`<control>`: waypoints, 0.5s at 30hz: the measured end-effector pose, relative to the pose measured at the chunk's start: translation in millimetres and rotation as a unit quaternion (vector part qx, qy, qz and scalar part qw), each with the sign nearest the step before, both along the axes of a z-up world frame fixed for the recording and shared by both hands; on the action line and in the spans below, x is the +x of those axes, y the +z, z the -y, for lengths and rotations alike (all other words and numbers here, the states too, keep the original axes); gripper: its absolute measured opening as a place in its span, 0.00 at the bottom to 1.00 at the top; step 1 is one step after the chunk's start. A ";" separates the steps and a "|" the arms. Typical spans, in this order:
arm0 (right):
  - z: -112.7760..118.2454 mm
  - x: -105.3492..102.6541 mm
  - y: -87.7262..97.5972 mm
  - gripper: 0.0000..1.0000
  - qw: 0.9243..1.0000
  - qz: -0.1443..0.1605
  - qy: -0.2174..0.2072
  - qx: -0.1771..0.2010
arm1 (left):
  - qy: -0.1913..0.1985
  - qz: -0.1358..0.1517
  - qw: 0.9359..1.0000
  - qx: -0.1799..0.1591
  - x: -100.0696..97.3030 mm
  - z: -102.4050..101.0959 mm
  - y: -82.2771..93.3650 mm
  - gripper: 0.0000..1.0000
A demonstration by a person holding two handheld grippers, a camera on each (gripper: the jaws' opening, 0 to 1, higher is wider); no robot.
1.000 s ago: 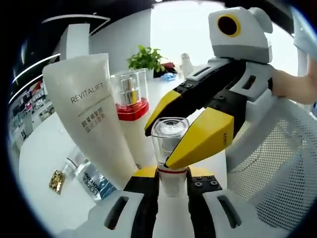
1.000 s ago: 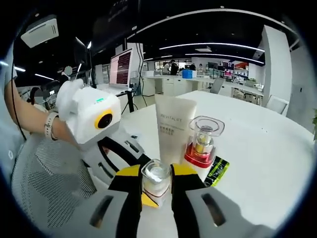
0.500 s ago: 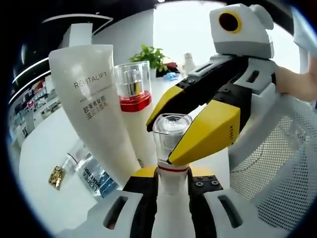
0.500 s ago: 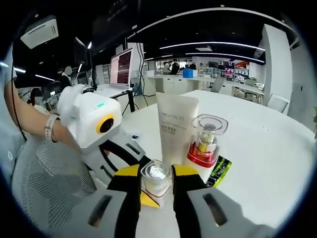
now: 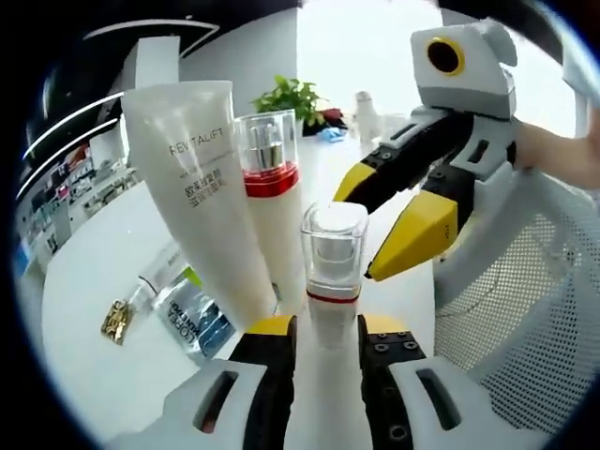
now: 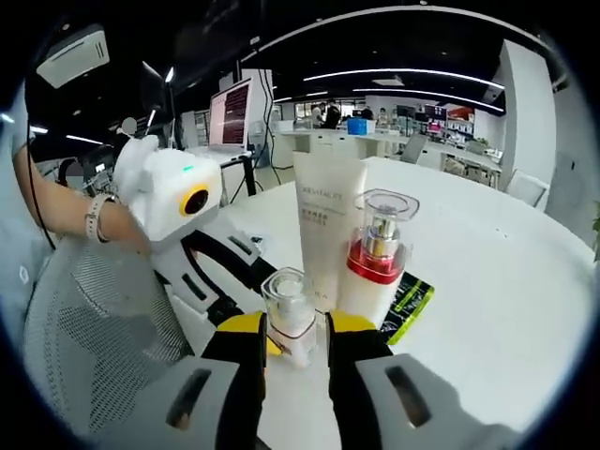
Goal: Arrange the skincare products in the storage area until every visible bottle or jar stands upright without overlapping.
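Note:
A small white bottle (image 5: 333,267) with a clear square cap and a red ring stands upright on the white table (image 5: 94,375). My left gripper (image 5: 325,328) is open, and the bottle's lower body sits loosely between its yellow tips. My right gripper (image 5: 384,220) hangs open just right of the cap, apart from it. In the right gripper view the small bottle (image 6: 289,314) stands just beyond my right gripper (image 6: 298,330), with my left gripper (image 6: 234,281) reaching in from the left. A REVITALIFT tube (image 5: 202,197) and a taller red-ringed bottle (image 5: 272,187) stand upright right behind.
Flat sachets (image 5: 192,314) and a small gold item (image 5: 114,321) lie on the table left of the tube. A dark green sachet (image 6: 408,305) lies beside the tall bottle (image 6: 375,253). White mesh (image 5: 525,300) borders the table. A potted plant (image 5: 295,97) stands far back.
My right gripper has let go of the small bottle's cap and drawn back. My left gripper has eased back too, so the bottle sits farther out along its jaws.

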State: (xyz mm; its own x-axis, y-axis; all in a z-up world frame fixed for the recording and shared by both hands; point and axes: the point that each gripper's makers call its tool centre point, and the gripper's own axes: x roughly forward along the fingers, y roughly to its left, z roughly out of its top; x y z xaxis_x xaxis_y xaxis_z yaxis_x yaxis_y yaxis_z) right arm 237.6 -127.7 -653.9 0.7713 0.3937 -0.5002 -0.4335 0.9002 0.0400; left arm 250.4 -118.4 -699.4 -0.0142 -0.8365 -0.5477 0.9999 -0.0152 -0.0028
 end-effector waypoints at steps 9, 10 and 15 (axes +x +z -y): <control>-1.4 -4.3 -28.1 0.19 0.998 -0.044 0.037 -0.026 | 0.016 -0.010 1.000 0.020 -0.1 -10.1 -2.5 0.16; -1.1 -4.0 -31.5 0.19 0.998 -0.048 0.040 -0.029 | 0.018 -0.017 0.999 0.023 -1.6 -11.3 -3.3 0.14; 1.9 -1.7 -40.5 0.17 0.996 -0.060 0.052 -0.041 | 0.015 -0.020 0.999 0.029 -4.4 -10.5 -5.5 0.11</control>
